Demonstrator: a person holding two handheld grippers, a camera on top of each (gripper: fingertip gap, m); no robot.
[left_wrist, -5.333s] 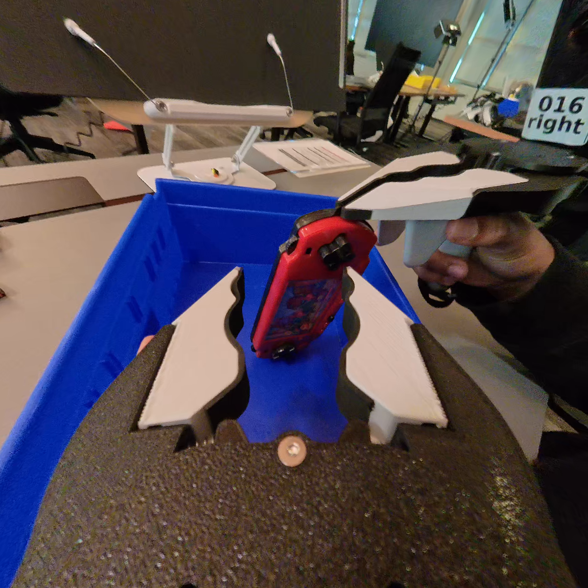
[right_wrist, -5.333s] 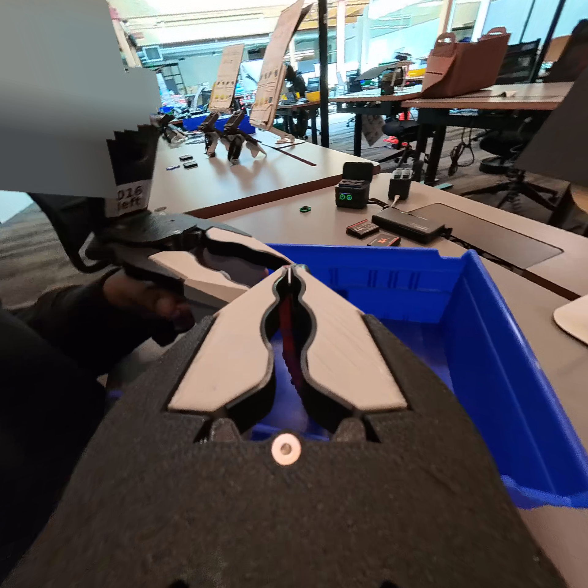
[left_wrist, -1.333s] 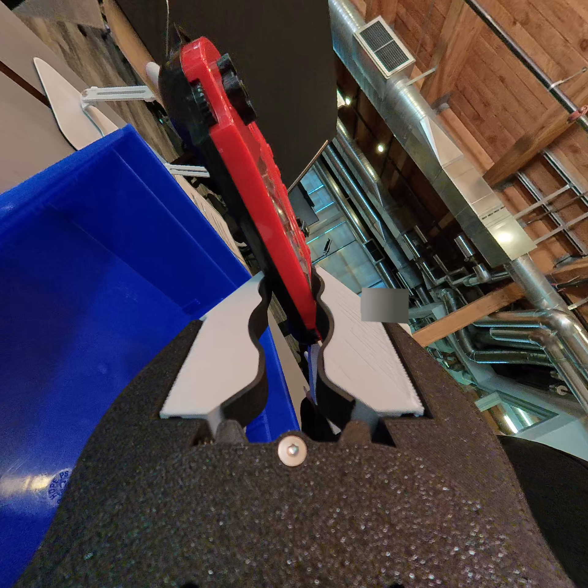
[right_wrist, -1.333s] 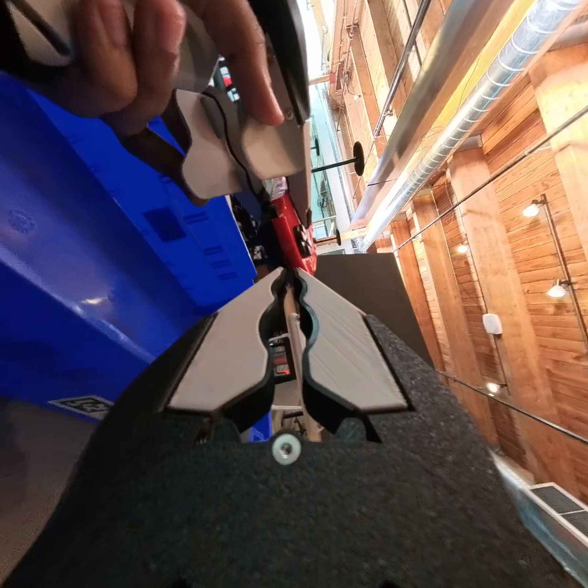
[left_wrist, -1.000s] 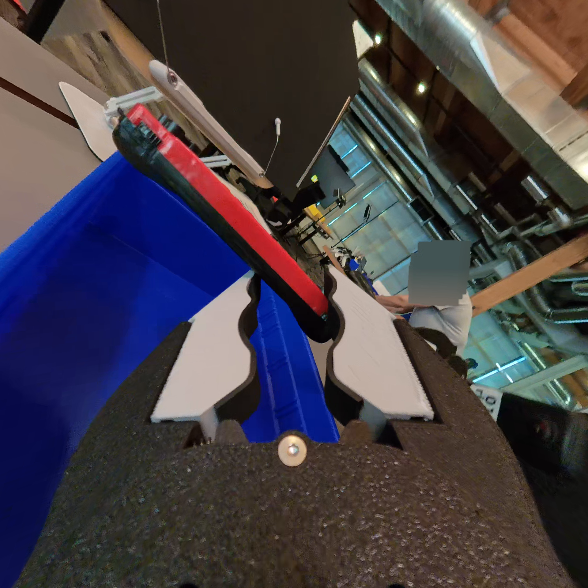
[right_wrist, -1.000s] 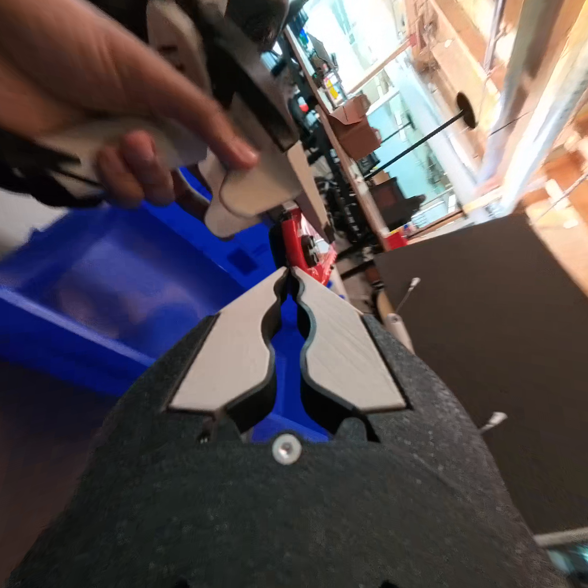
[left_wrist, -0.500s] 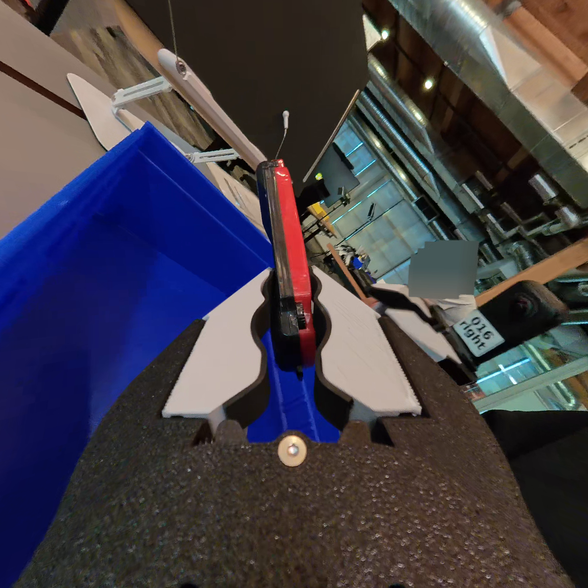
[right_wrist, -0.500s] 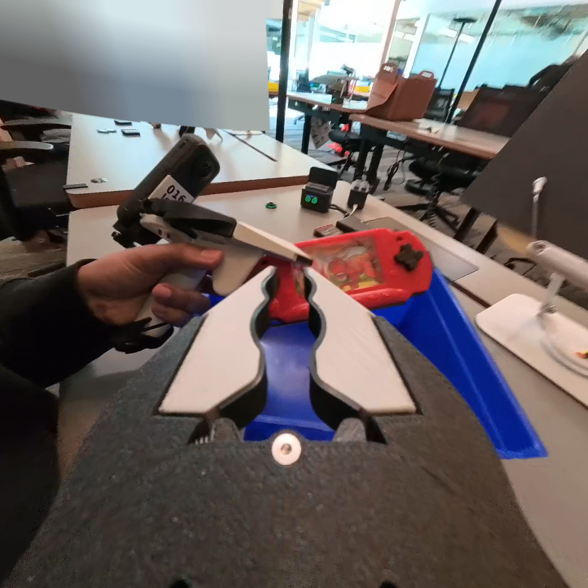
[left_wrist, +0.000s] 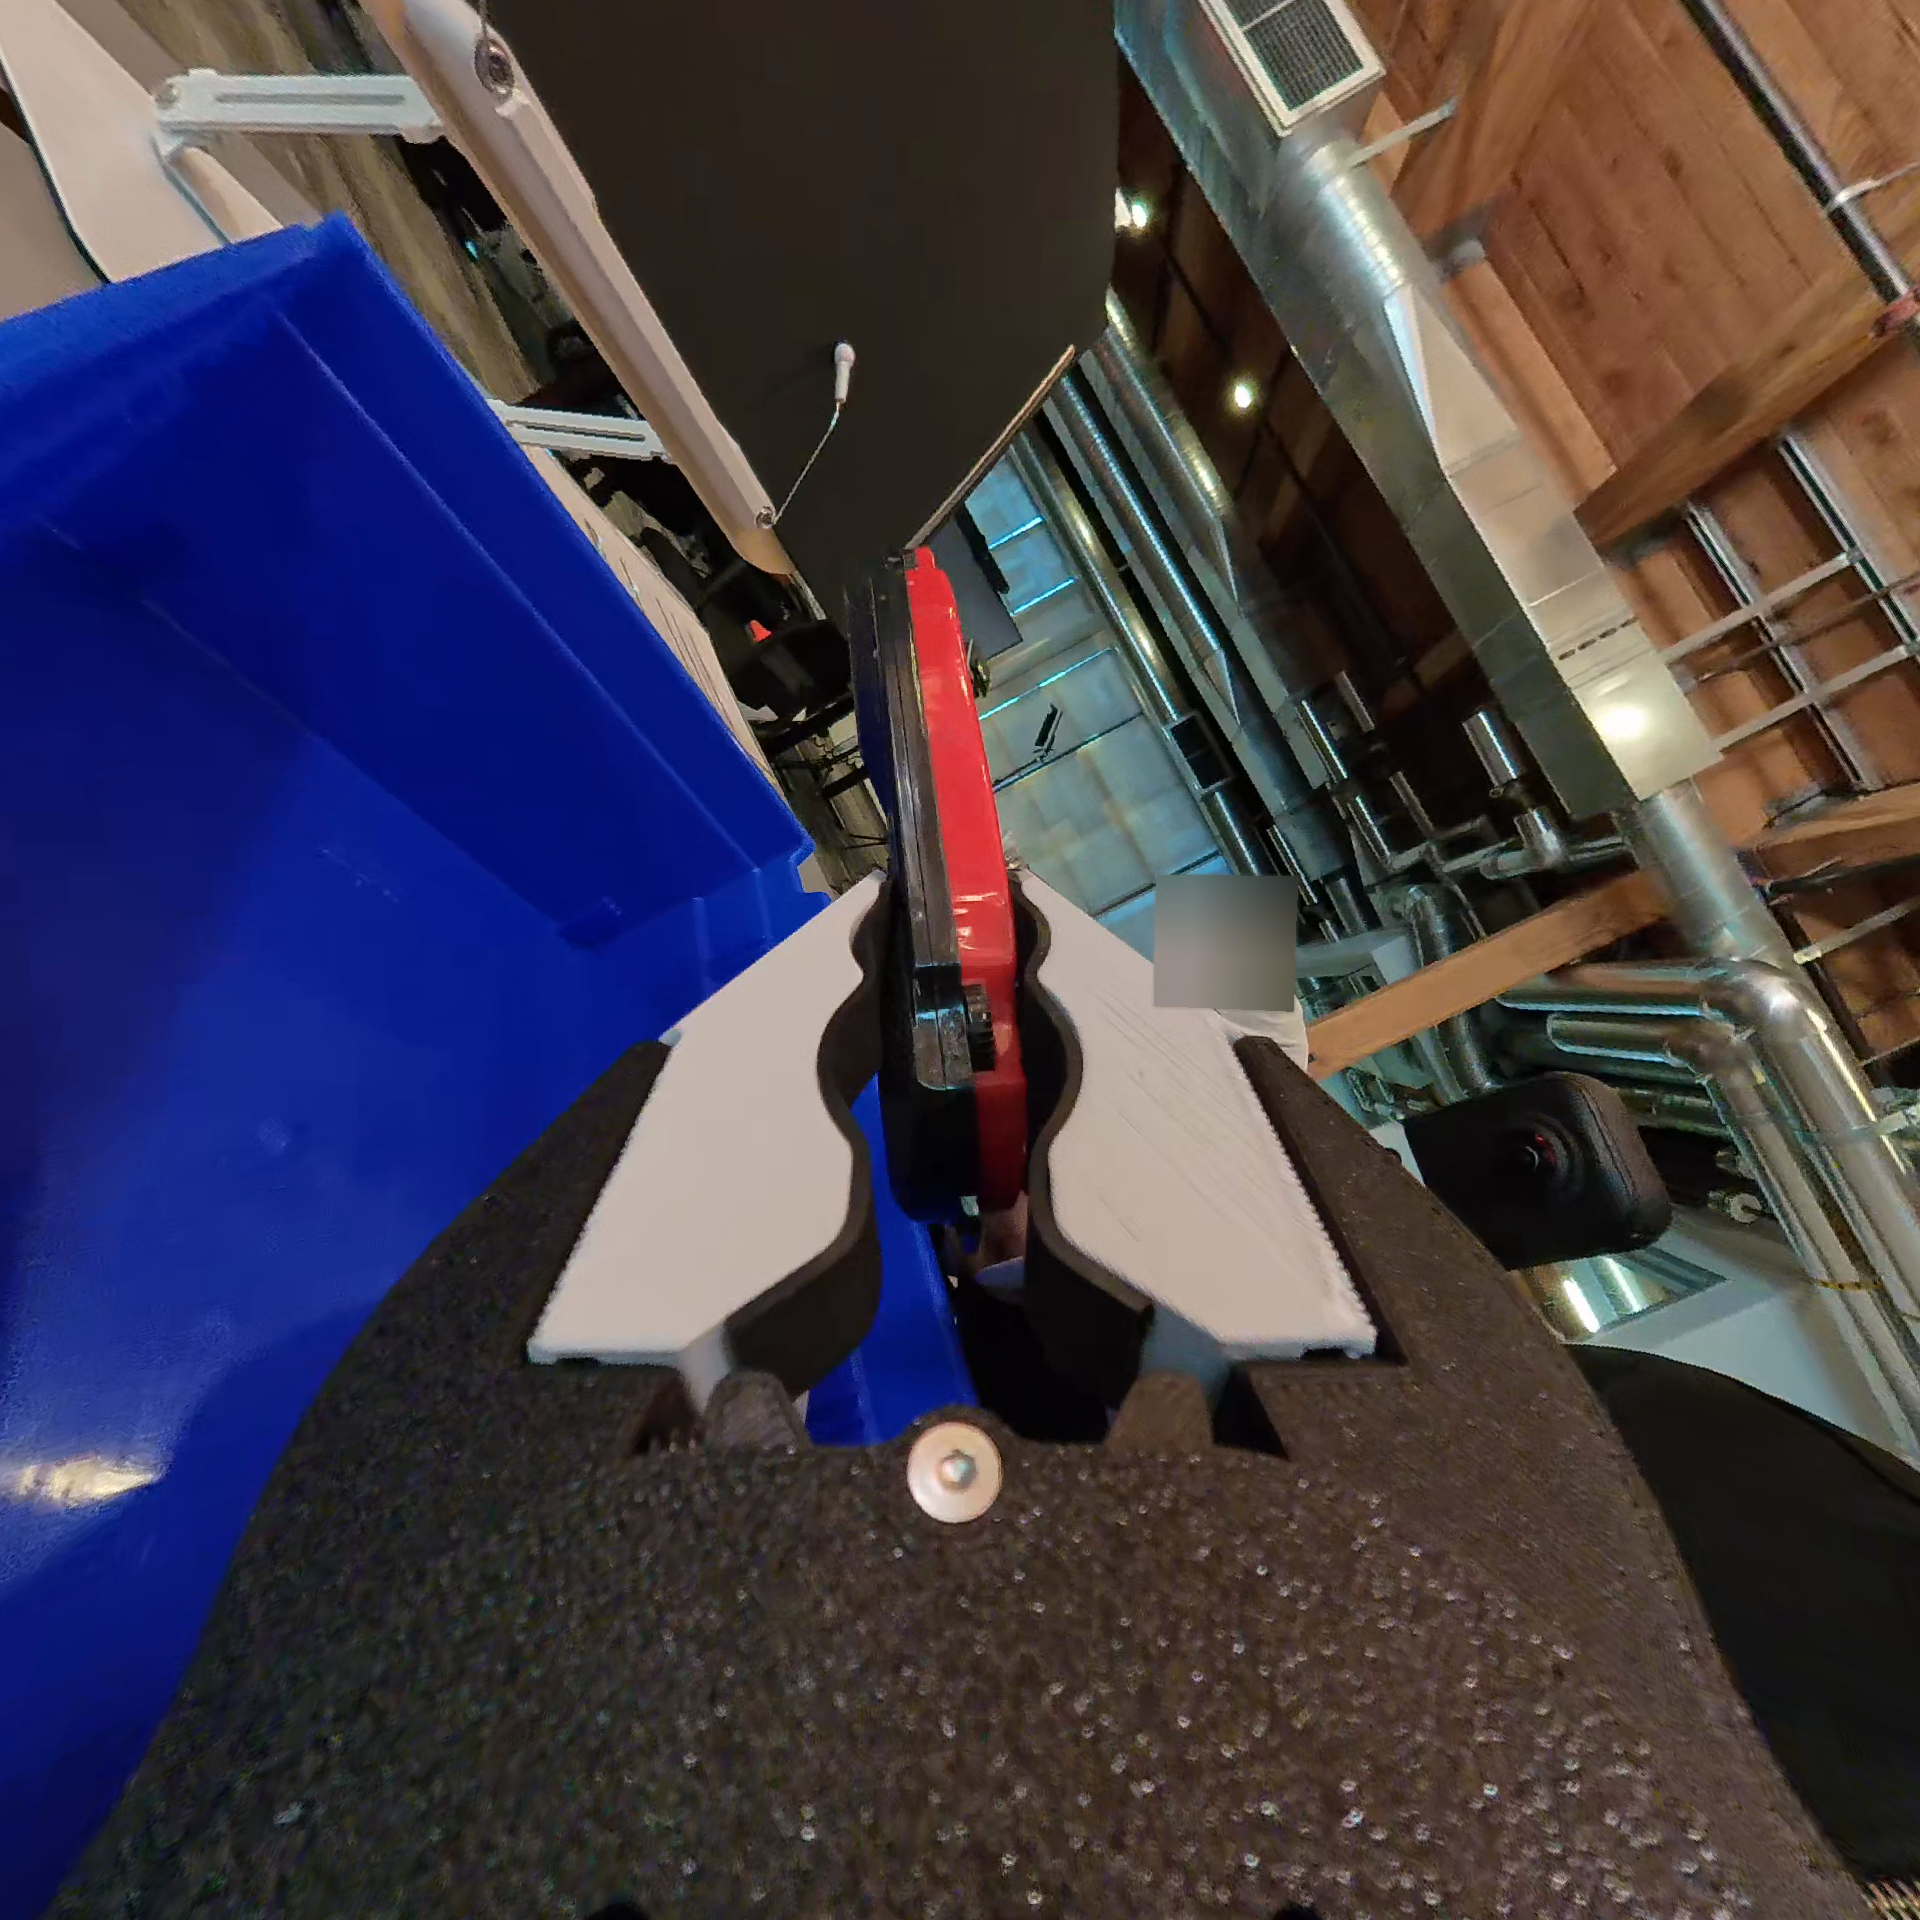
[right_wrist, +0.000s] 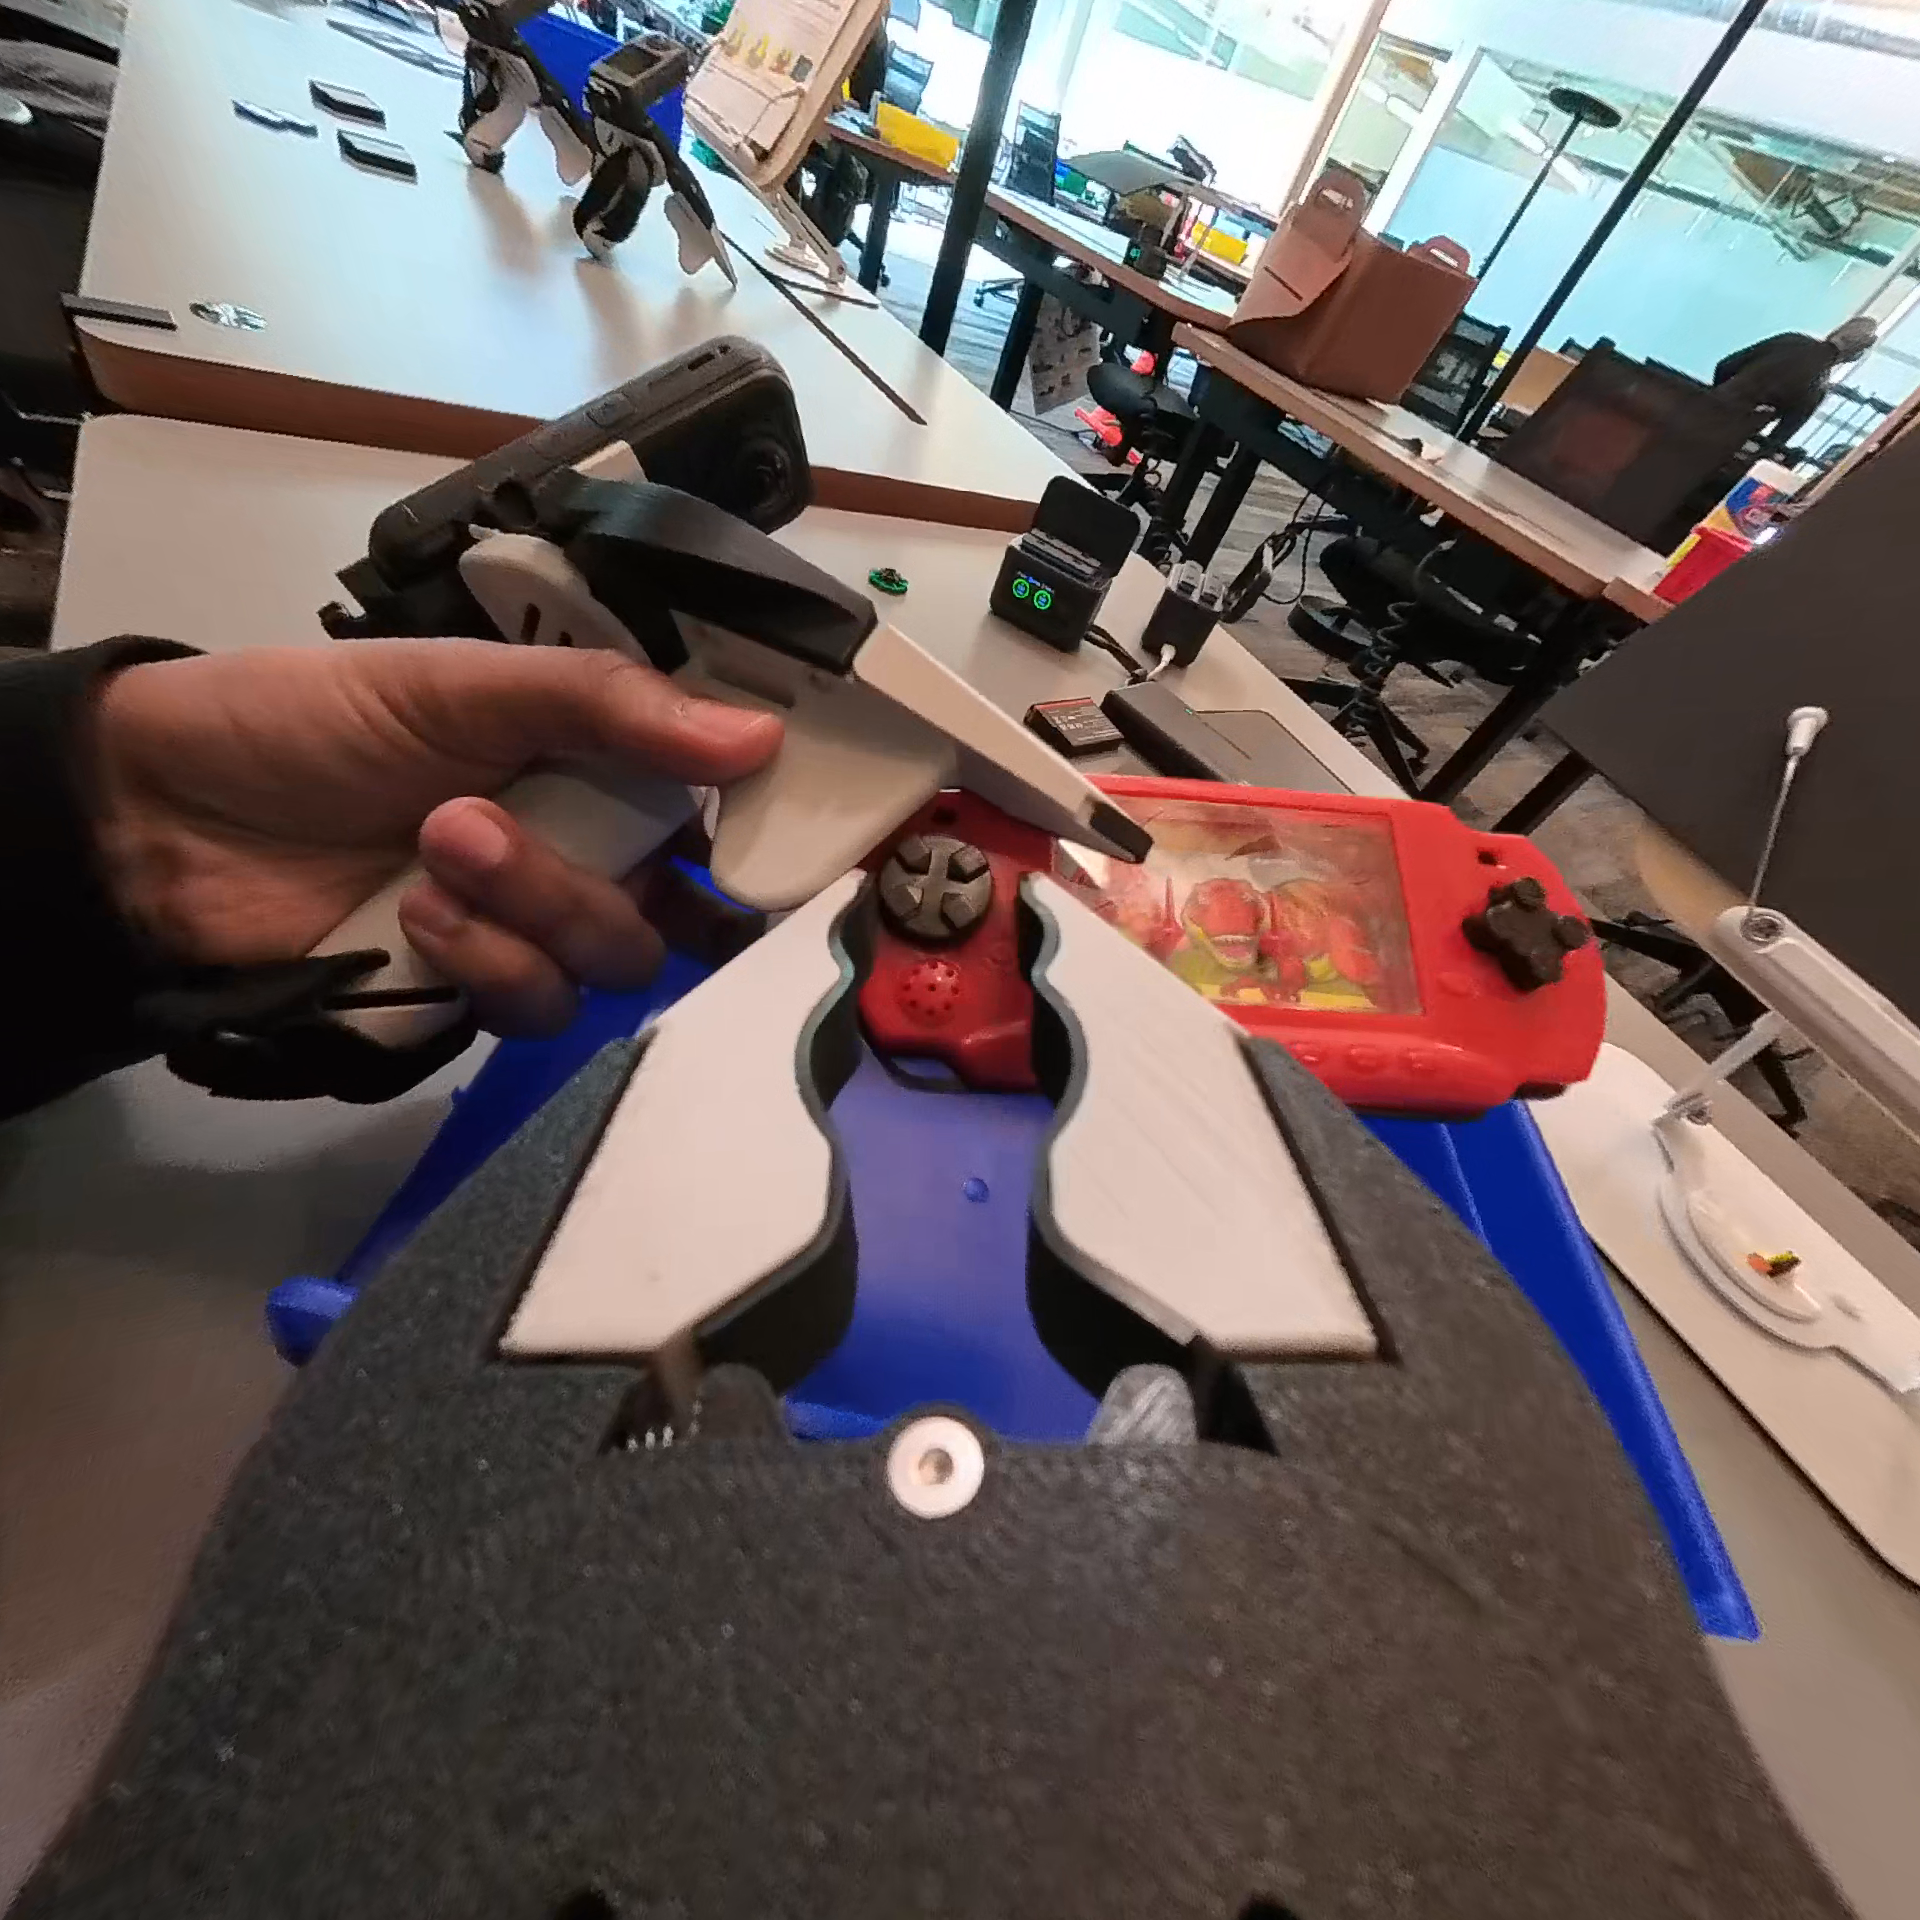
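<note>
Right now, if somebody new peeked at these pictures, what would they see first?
Probably the bright red handheld game toy with a dinosaur picture on its front, held flat above the big blue bin. The left gripper is shut on one end of it, with a hand squeezing the handle. The right gripper is open, just in front of the toy's black cross-shaped button.

Daylight is streaming through glass walls (right_wrist: 1714, 156) behind rows of long pale desks (right_wrist: 395, 260) and black office chairs (right_wrist: 1455, 603). Overhead, silver ducts (left_wrist: 1403, 343) are running beneath a wooden ceiling (left_wrist: 1714, 260) where small lamps (left_wrist: 1242, 395) are glowing.
</note>
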